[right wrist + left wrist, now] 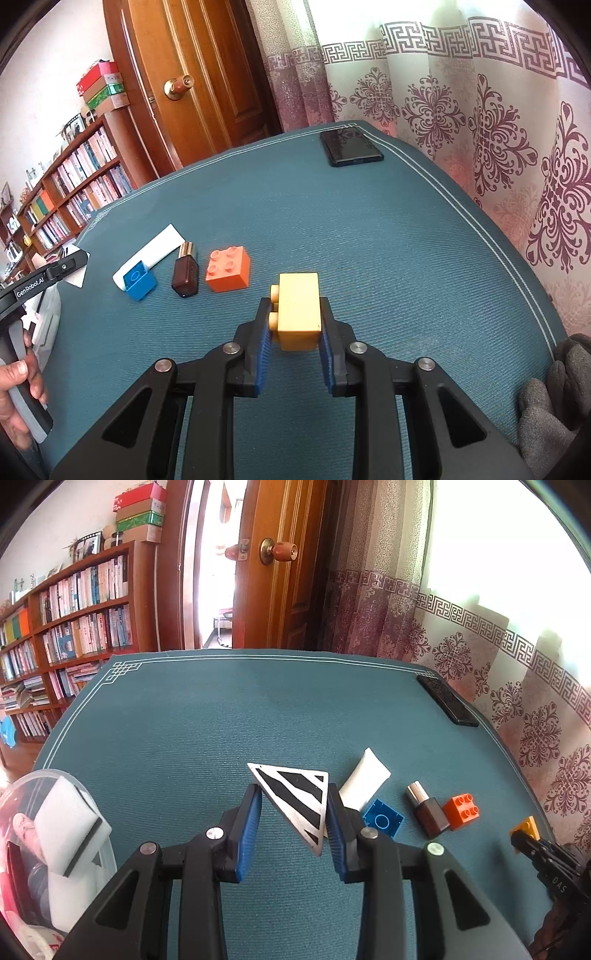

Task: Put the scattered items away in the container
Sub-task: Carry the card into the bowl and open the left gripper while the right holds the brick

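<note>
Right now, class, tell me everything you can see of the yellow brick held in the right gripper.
The yellow brick is a plastic-looking rectangular toy block with round studs on its left side, so it lies turned on its side. The right gripper clamps it between blue-padded fingers, one pad on the studded face, one opposite. It sits low over the teal table mat; whether it touches the mat cannot be told.

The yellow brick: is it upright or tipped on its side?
Tipped. The yellow brick has its studs facing sideways, left, between the right gripper jaws.

I see a matt ribbed teal cloth [369, 229] covering my counter, smooth plastic bricks [227, 274], and a glossy wooden door [207, 74].
</note>
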Tool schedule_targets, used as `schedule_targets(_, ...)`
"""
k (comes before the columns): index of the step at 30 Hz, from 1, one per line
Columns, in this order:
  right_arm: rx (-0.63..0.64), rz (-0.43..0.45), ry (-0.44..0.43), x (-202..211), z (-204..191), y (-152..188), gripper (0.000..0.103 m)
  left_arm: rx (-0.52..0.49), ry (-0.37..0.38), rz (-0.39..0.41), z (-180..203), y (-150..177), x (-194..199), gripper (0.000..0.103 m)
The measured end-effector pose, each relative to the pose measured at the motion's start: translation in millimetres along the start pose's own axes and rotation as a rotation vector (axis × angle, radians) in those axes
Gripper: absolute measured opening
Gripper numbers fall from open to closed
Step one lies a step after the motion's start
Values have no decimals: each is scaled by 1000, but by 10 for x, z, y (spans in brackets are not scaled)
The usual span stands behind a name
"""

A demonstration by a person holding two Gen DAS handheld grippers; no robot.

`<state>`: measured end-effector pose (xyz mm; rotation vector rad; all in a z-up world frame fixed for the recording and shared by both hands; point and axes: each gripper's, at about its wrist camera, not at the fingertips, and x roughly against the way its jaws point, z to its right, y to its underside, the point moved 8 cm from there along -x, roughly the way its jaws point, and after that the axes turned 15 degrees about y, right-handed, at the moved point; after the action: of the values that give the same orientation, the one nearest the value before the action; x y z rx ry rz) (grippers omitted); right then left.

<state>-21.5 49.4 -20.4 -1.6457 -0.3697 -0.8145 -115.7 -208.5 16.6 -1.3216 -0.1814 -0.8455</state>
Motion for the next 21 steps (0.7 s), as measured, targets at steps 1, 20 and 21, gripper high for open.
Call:
schedule_targets(1, -1, -1, -10, 16, -31, 3, 25, 3, 0, 8, -12, -1, 46, 38)
schedule_targets(20, 124, 14, -225, 376, -1184, 65, 25, 82, -32, 87, -561, 58, 716, 25)
schedule_targets(21, 129, 12, -230, 383, -1217, 78, 25, 84, -30, 89, -569, 70, 735, 25)
